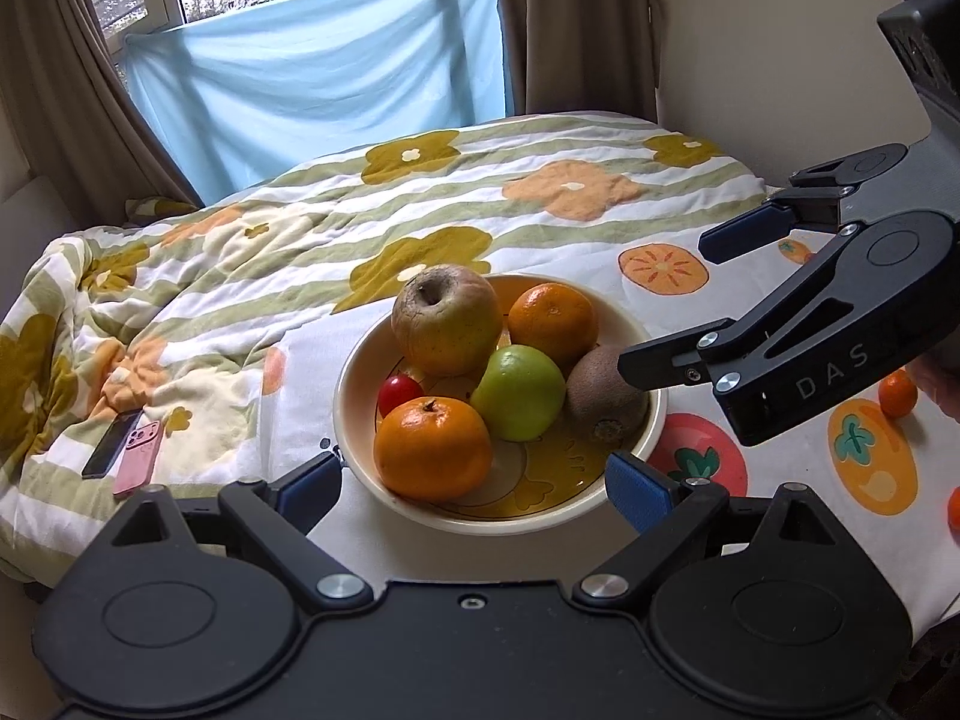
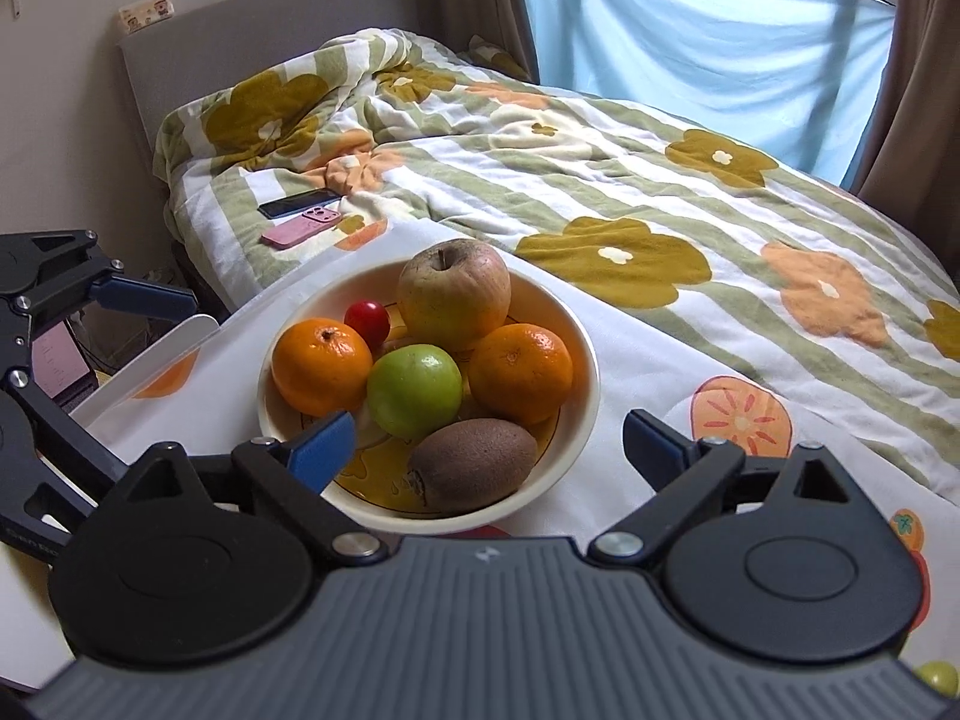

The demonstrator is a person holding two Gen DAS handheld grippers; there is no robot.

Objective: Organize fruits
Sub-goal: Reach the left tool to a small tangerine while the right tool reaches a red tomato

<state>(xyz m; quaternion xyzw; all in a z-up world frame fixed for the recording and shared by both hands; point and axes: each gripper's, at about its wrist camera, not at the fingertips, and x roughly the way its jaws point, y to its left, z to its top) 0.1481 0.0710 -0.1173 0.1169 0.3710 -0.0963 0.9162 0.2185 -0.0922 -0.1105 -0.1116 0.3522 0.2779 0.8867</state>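
A cream bowl (image 1: pixel 354 372) on the fruit-print tablecloth holds a large yellowish apple (image 1: pixel 447 324), two oranges (image 1: pixel 552 321) (image 1: pixel 432 447), a green apple (image 1: pixel 519 393), a small red fruit (image 1: pixel 399 393) and a brown kiwi (image 1: pixel 606 393). My left gripper (image 1: pixel 480 483) is open, its blue pads on either side of the bowl's near rim. My right gripper (image 2: pixel 489 441) is open just above the kiwi (image 2: pixel 474 462), which lies free in the bowl (image 2: pixel 576 324). In the left wrist view the right gripper (image 1: pixel 690 300) reaches in from the right, one finger beside the kiwi.
A small orange (image 1: pixel 898 394) and another orange fruit (image 1: pixel 954 510) lie on the cloth to the right. A green fruit (image 2: pixel 939 678) shows at the right wrist view's lower corner. Behind the table is a bed with a flowered quilt (image 1: pixel 420 204) and two phones (image 1: pixel 129 444).
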